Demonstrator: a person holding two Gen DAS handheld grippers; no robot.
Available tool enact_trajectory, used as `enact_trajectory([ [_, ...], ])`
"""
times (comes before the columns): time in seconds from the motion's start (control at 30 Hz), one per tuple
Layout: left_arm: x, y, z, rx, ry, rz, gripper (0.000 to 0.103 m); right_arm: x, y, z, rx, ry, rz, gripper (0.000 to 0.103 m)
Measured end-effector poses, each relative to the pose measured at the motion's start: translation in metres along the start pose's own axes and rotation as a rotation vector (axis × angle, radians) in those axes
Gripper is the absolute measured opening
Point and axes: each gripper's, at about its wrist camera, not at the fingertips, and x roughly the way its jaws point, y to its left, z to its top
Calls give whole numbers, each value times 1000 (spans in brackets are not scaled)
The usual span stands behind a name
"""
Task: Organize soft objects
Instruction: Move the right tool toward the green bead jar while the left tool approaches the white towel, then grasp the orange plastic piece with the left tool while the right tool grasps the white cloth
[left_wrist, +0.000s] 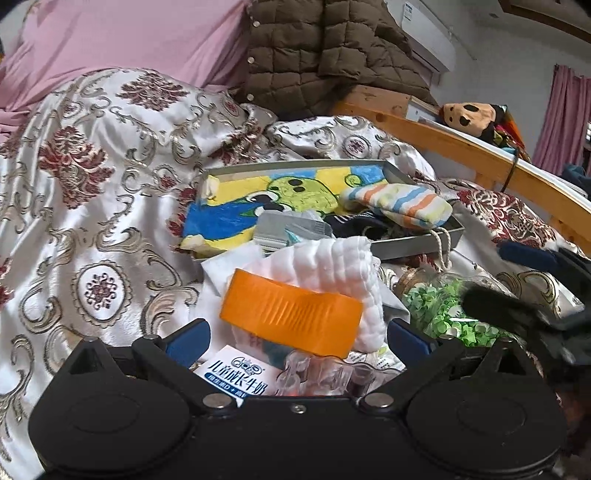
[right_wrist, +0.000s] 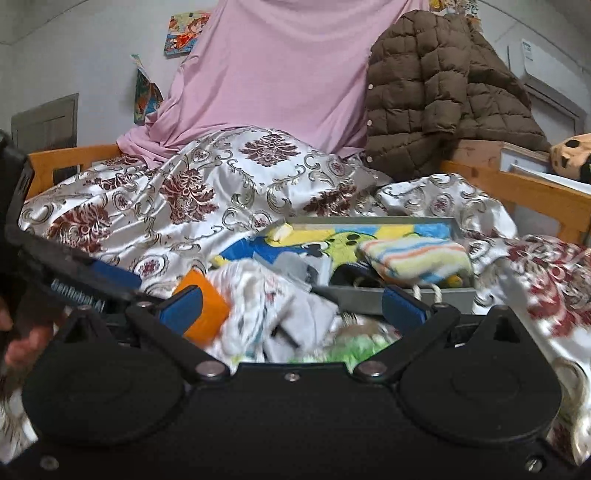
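Orange block (left_wrist: 291, 310) fronts white cloth (left_wrist: 332, 258) — tray (left_wrist: 417, 242) behind

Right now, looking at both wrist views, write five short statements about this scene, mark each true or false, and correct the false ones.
1. The striped sock lies in the grey tray. True.
2. The left gripper is shut on the white cloth. False: its jaws stand open, nothing clamped between them.
3. A glass jar of green paper stars lies on the bed. True.
4. The brown padded jacket is inside the tray. False: it is piled behind, beyond the patterned bedspread.
5. The right gripper is open. True.
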Motion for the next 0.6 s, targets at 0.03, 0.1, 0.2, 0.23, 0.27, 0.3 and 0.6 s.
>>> enact_trajectory([
  [0.03,2,0,1,6,6,-7,100,8,0,4,8,5,16,99],
  [0.1,5,1,4,15,16,-22,96,18,1,8,19,26,41,93],
  [0.2,12,7,5,-9,40,-39,94,32,1,11,34,54,66,84],
  [0.23,14,10,5,-24,43,-46,93,34,3,12,38,59,70,82],
  [0.27,16,12,5,-40,46,-54,92,38,3,11,41,66,73,81],
  [0.3,18,14,5,-54,50,-61,92,42,4,12,46,75,77,81],
  [0.6,22,17,9,-43,33,-72,75,66,0,6,126,169,109,71],
])
